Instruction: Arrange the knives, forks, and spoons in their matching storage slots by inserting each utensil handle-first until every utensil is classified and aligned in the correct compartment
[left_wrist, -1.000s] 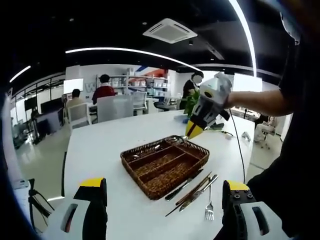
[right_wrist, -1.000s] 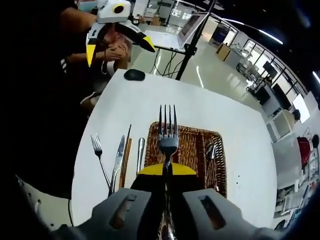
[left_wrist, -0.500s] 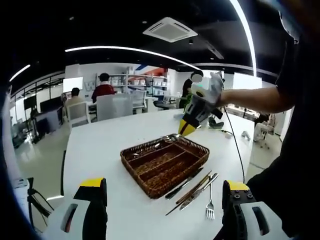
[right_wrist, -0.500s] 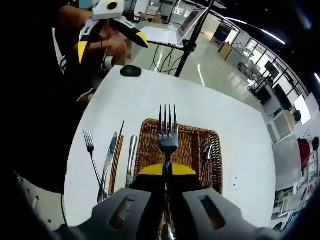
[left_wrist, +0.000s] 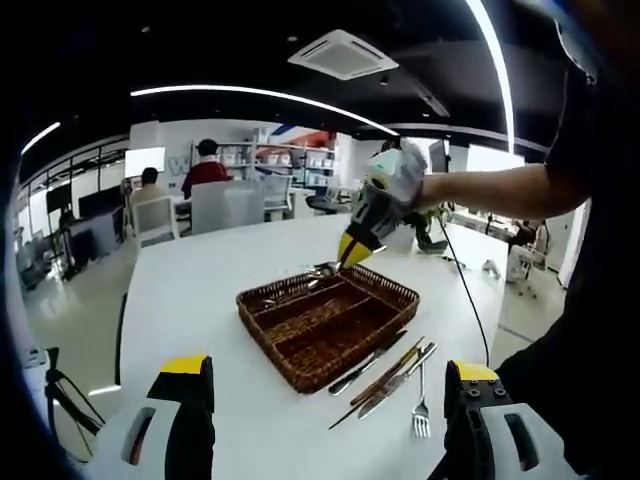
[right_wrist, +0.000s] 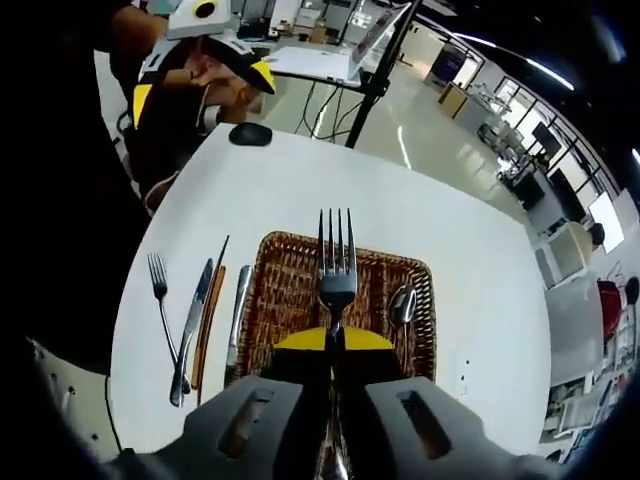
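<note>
Between the jaws of the right gripper (right_wrist: 333, 338), which are pressing together, a fork (right_wrist: 336, 268) is sitting with its tines pointing forward, away from the gripper. Just past the yellow tips, the woven basket (right_wrist: 272, 262) is lying on the white table (right_wrist: 300, 200), and a spoon (right_wrist: 401, 302) is already resting in its compartment at the right of this view. Beside the basket, to the left in this view, more utensils are waiting on the table: a table knife (right_wrist: 236, 322), a pair of brown chopsticks (right_wrist: 208, 312), a second knife (right_wrist: 190, 330) and a loose fork (right_wrist: 159, 292).

In the left gripper view, the left gripper (left_wrist: 325, 425) is hanging with its jaws spread wide and nothing between them, well apart from the basket (left_wrist: 330, 316). Farther off, the right gripper (left_wrist: 350, 248) is hovering over the far rim of the basket.

Because the fork is being gripped by the handle, the tines are leading now. To do the step well, I think the person should turn the wrist so that the handle end is going down first, line the fork up along a free compartment, not the one with the spoon, and lower it slowly before the jaws let go. A fast release could leave the fork lying across a divider.
</note>
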